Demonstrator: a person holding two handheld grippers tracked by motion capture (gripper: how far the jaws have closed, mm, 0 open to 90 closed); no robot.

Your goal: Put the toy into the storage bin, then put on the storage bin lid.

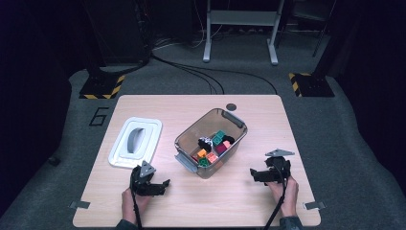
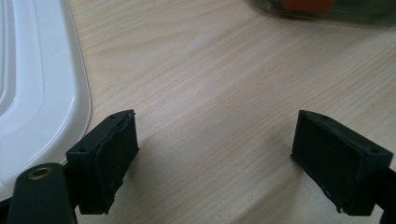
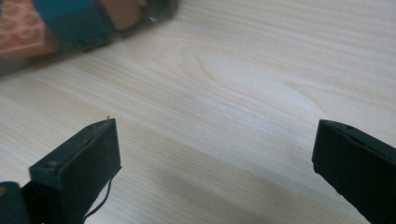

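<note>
Wood bench (image 1: 249, 201): clear grey bin (image 1: 210, 142), lid (image 1: 136, 142) off, probably toy blocks inside; both grippers' jaws open, empty.

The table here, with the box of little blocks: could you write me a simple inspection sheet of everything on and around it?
Surface: pale wooden table, flat, with a small dark round spot at its far edge.
Job's things: clear plastic bin set at a slant mid-table, open, holding colourful blocks; its white lid lies flat to the bin's left.
Clutter: nothing seen.
Grippers: left gripper low over bare wood beside the lid, jaws apart, nothing between them; right gripper right of the bin, jaws wide, nothing between them.
Cables: one trails from each gripper; black cables run across the floor beyond the table.
Surroundings: grey carpet, a white stand, yellow-black striped bases.
</note>
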